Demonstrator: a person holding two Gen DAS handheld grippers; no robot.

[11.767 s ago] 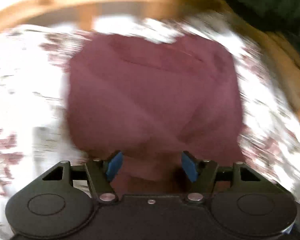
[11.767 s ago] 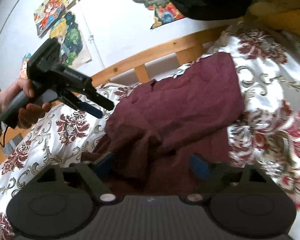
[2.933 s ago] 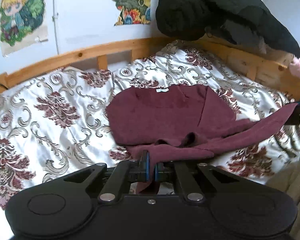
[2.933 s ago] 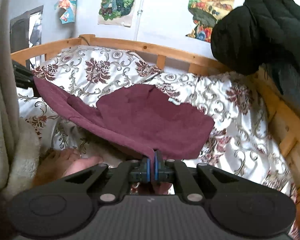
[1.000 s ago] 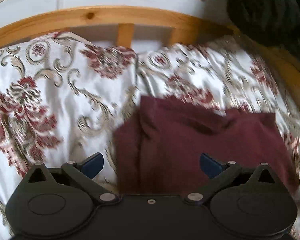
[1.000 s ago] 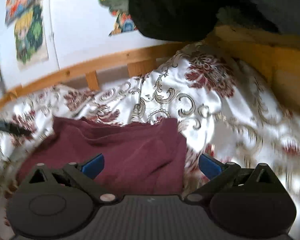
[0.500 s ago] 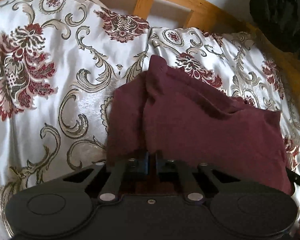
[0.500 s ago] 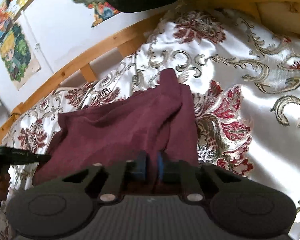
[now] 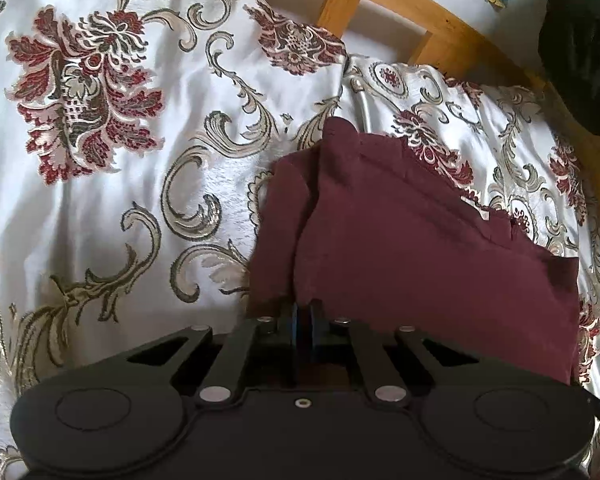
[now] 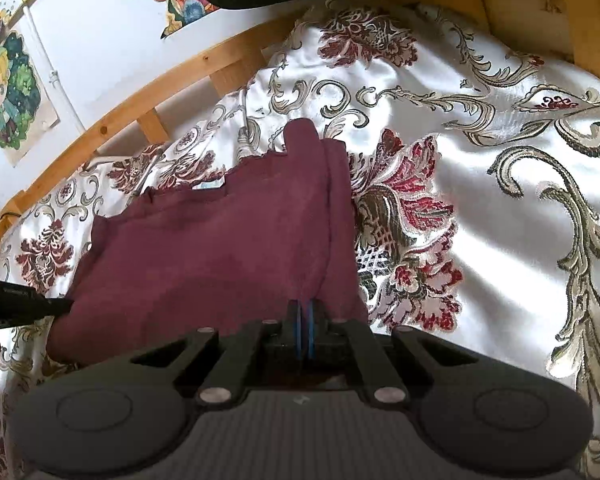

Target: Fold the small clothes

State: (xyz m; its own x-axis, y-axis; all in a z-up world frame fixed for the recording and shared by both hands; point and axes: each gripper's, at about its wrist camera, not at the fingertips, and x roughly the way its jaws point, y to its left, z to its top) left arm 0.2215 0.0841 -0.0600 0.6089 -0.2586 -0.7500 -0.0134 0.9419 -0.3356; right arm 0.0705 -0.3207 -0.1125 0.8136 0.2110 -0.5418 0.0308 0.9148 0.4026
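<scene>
A dark maroon garment [image 9: 420, 248] lies folded on the patterned bedspread [image 9: 112, 184]. My left gripper [image 9: 303, 314] is shut on the garment's near left edge, blue pads pressed together on the cloth. In the right wrist view the same garment [image 10: 228, 248] spreads to the left. My right gripper [image 10: 303, 312] is shut on its near right edge. The left gripper's body [image 10: 16, 300] shows at the far left of that view, at the garment's other side.
A wooden bed rail [image 9: 440, 28] runs along the far side, also in the right wrist view [image 10: 148, 92]. A black coat [image 9: 584, 44] hangs at the upper right. Posters [image 10: 12, 92] are on the white wall.
One second ago both grippers were open over the garment's near edge. They have closed on its two near corners, and the cloth between them has drawn up slightly.
</scene>
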